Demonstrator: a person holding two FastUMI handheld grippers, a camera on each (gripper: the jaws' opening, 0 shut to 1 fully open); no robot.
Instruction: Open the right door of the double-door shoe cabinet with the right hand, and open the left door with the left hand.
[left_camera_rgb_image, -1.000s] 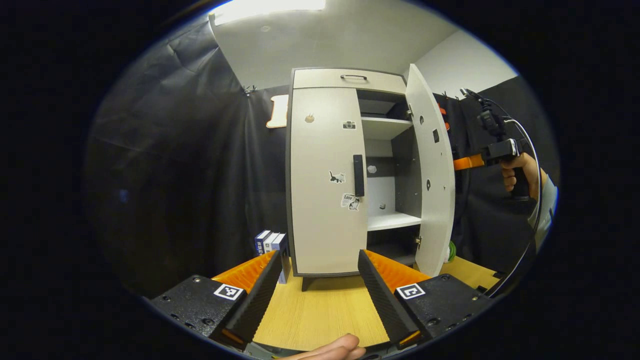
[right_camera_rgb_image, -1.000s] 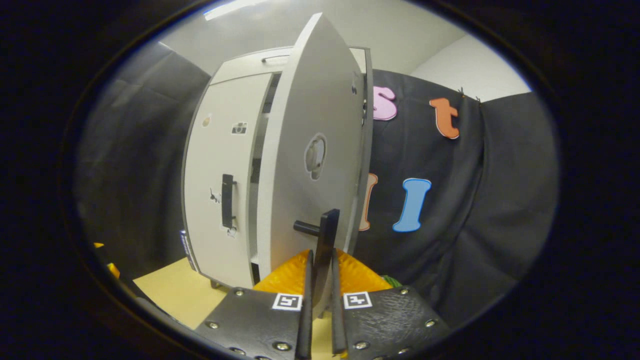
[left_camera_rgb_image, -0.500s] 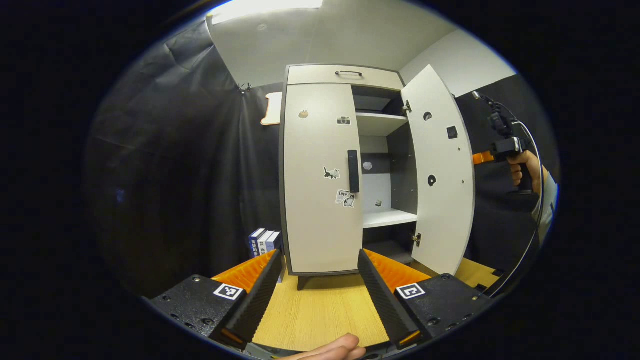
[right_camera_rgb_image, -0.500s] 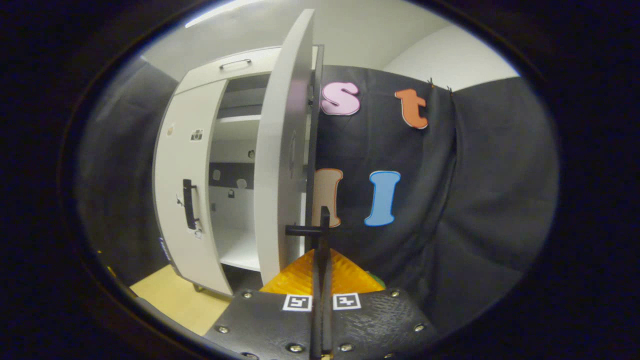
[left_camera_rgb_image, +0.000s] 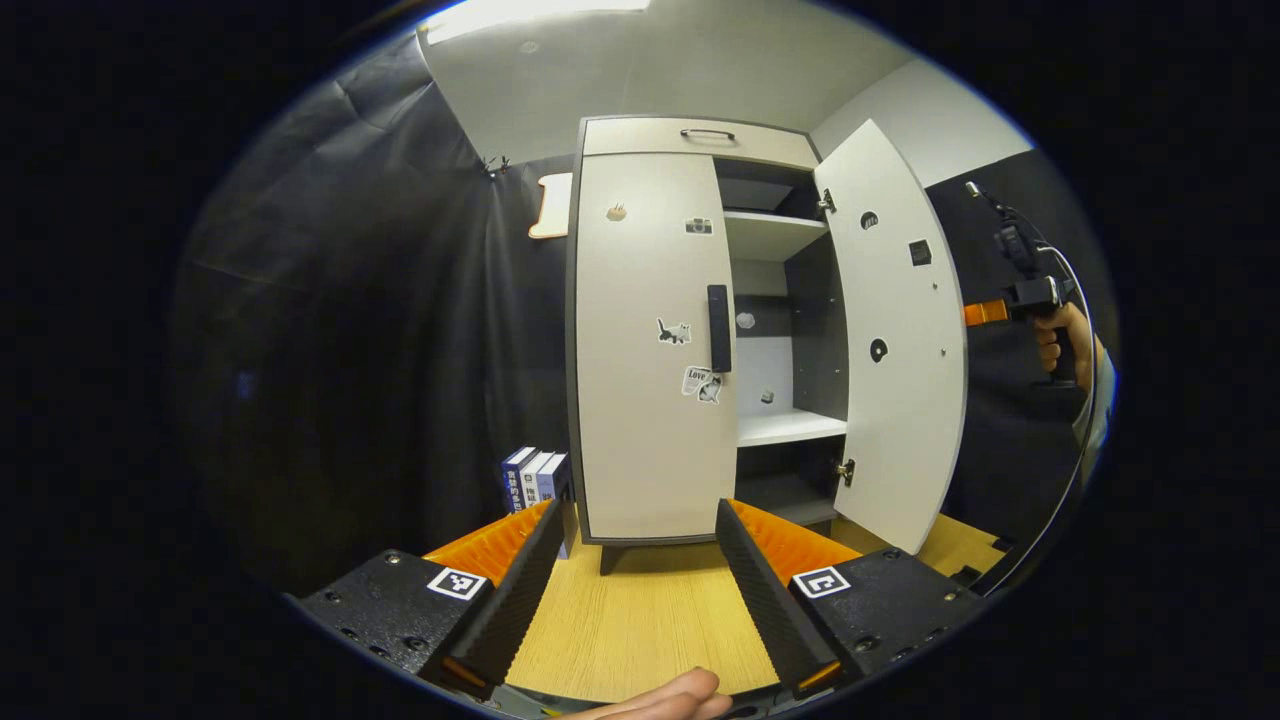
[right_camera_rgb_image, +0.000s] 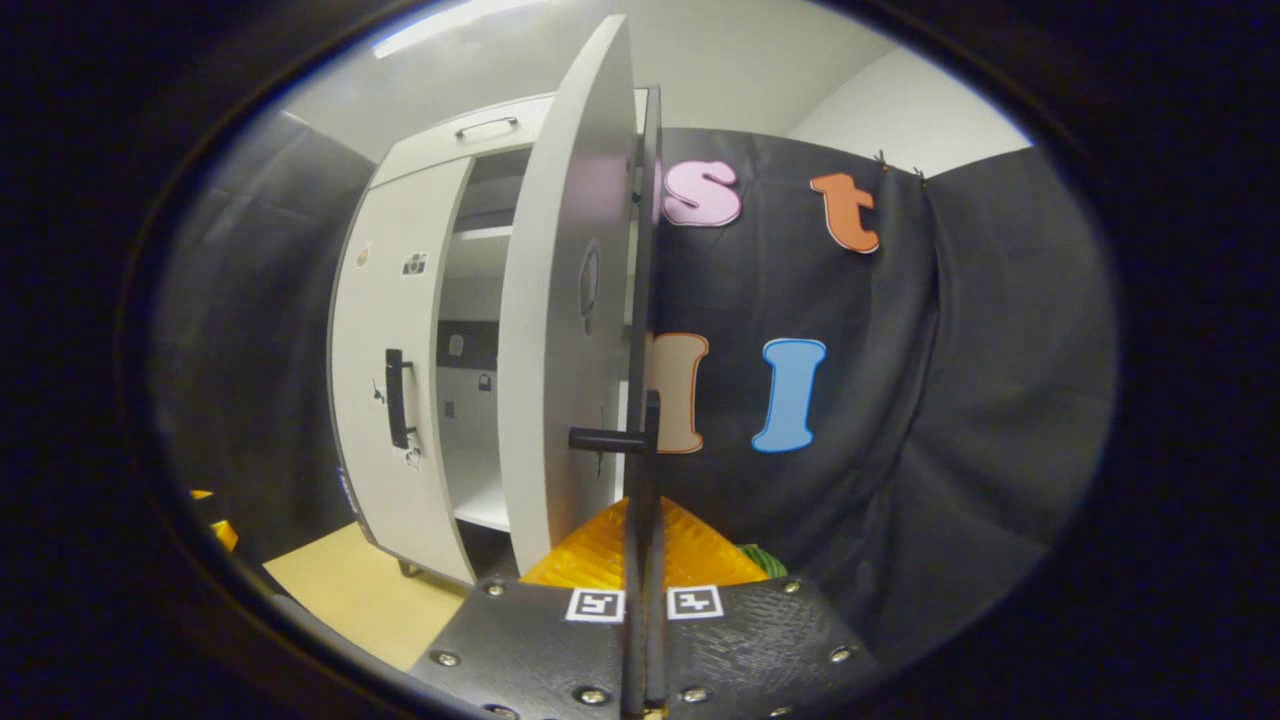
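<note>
Black cloth (left_camera_rgb_image: 380, 330) hangs creased around me on both sides, pinned up near the top. Above it, a plain white wall (left_camera_rgb_image: 930, 120) meets a white ceiling (left_camera_rgb_image: 640, 70), where a bright light panel (left_camera_rgb_image: 535, 15) glows. Under me lies a pale wooden tabletop (left_camera_rgb_image: 640, 620). A few books (left_camera_rgb_image: 535, 478) stand upright by the cloth.

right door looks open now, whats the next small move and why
Probably bring the left claw forward to the left door's handle. The right door is swung wide, the right claw shut on its handle. The left door is closed, and the left claw is open, short of the cabinet.
</note>
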